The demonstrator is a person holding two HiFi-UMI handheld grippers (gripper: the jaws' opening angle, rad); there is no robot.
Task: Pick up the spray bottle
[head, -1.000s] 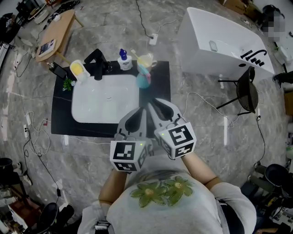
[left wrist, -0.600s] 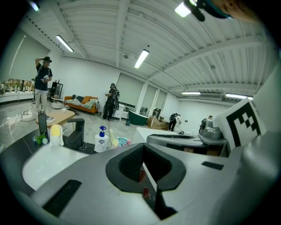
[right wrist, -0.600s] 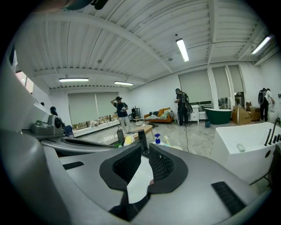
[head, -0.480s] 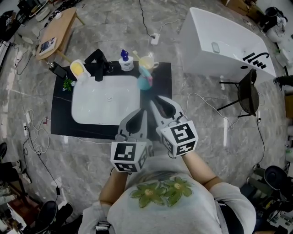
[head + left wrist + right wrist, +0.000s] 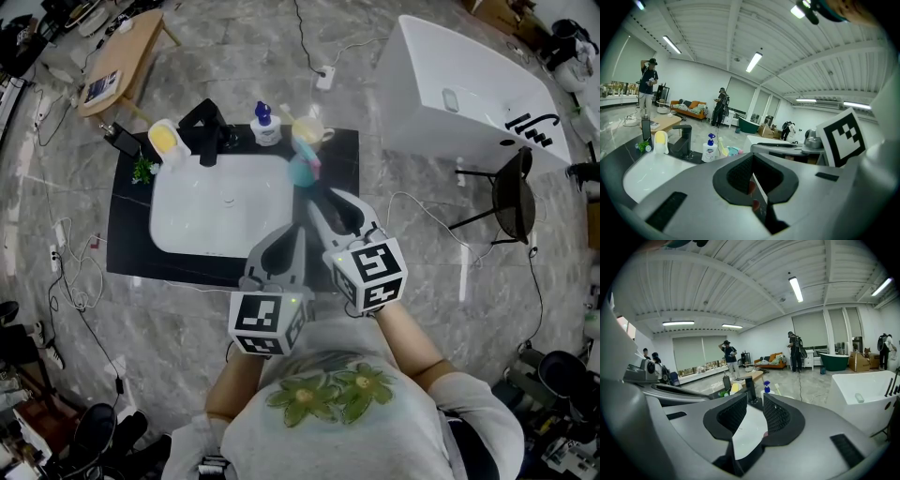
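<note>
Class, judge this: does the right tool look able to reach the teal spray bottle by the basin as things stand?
Probably yes. The right tool sits just short of the spray bottle, jaws opening and empty, with nothing standing between them.

This is a big open test hall staged as a bathroom. A white rectangular washbasin (image 5: 220,211) sits in a black countertop (image 5: 127,234) at ten o'clock, and a white freestanding bathtub (image 5: 469,94) at two. A loose black cable (image 5: 301,33) crosses the grey marble-look floor (image 5: 234,56) at twelve, under long ceiling strip lights (image 5: 796,289).
</note>
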